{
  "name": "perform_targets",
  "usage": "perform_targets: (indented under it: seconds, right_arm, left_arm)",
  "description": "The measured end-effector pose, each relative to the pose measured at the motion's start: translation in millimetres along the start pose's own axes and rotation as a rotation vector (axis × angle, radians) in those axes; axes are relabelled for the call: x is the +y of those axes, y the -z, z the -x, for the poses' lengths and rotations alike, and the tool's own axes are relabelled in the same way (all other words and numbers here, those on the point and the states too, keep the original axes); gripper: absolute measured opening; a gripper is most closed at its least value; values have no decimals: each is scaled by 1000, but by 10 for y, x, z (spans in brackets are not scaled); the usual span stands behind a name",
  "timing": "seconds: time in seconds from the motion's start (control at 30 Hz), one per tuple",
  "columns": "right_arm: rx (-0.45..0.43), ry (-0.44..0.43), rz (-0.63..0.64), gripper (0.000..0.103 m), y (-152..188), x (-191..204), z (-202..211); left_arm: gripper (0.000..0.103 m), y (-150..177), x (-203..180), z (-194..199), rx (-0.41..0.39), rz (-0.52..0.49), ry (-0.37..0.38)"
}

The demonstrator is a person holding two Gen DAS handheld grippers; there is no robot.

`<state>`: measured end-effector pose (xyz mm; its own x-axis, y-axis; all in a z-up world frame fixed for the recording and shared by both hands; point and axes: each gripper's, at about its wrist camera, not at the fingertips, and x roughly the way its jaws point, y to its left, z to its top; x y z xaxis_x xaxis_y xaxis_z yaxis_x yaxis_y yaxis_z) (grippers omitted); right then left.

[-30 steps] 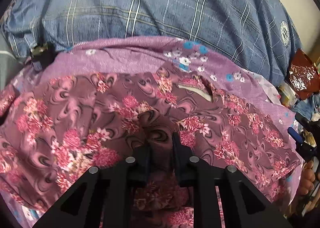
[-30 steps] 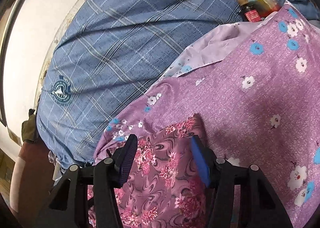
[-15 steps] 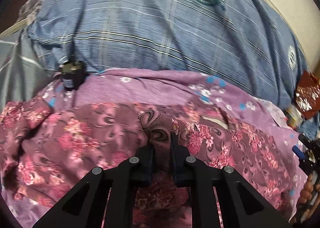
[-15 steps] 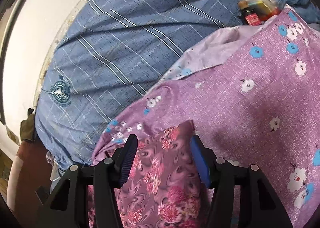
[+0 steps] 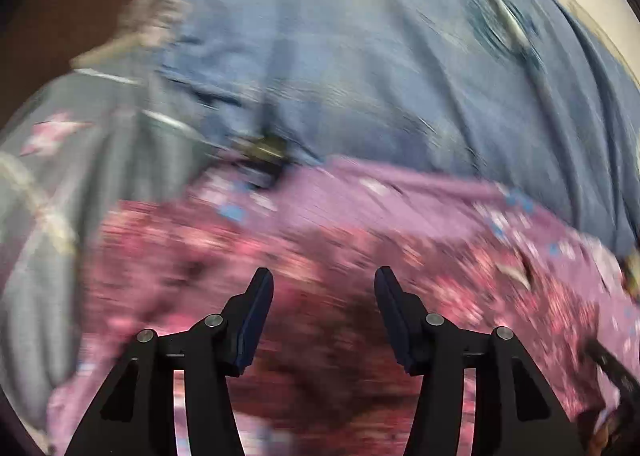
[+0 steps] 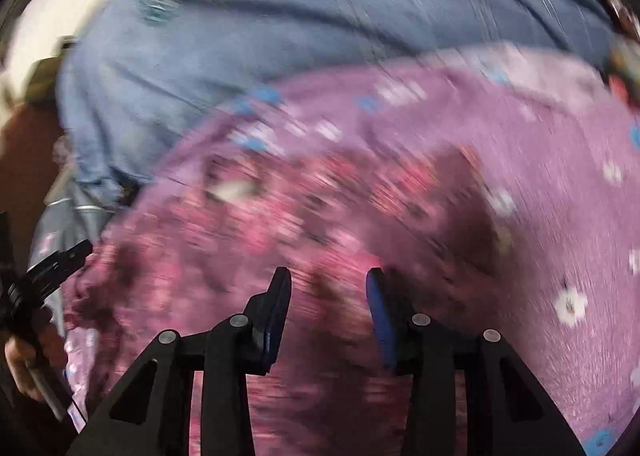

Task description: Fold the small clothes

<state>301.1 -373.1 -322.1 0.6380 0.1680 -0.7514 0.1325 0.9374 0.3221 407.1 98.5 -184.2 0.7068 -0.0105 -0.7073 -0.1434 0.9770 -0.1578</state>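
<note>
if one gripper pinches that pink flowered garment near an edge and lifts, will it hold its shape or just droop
Probably droop: the pink flowered garment lies rumpled over the purple sheet, following its bumps like thin soft cloth. It likely weighs little, since it sits in loose folds. A one-point pinch would likely let the rest hang and drag, so the left gripper and right gripper, both open, should share it.

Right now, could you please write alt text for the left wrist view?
Blurred with motion: the left gripper, jaws just opened with nothing between them, hangs over a maroon floral garment lying on lilac flowered cloth and blue checked bedding.
</note>
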Motion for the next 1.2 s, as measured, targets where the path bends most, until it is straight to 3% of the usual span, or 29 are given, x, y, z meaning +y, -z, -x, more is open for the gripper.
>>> perform_targets:
  seconds: [0.07,0.2,0.3,0.43,0.5,0.63,0.73,0.87,1.07,1.1,1.17,1.2]
  right_arm:
    - [-39,-57,54,42,35,206,73]
    - [-29,-125,124,42,159,556,-7]
    - [7,-156,156,42,265,799,-132]
    - [51,-201,201,44,373,1051,-246]
    - [65,-207,235,49,442,1158,-307]
    - [83,-226,241,54,482,1208,-393]
    - [94,-236,219,54,463,1194,-440]
    - [102,-253,196,52,453,1142,-453]
    - [110,-262,193,52,448,1120,-451]
    - [111,-262,195,52,449,1121,-450]
    - [113,-261,199,52,453,1122,-445]
    - [112,-260,201,52,454,1119,-440]
  left_arm:
    - [56,-29,358,185,-54,87,-74]
    - [56,12,1044,434,-92,282,-170]
    - [56,66,1402,536,-95,381,-192]
    - [56,114,1640,551,-78,426,-173]
    - [57,86,1637,510,-77,414,-148]
    - [70,-4,1504,342,-83,314,-136]
    - [76,-46,1220,177,-101,191,-207]
    - [76,-71,875,-158,-60,60,-294]
    - [76,-65,756,-677,65,3,-405]
    - [72,-75,776,-768,89,4,-414]
    - [51,-79,852,-883,126,25,-406]
    - [35,-85,899,-905,138,48,-392]
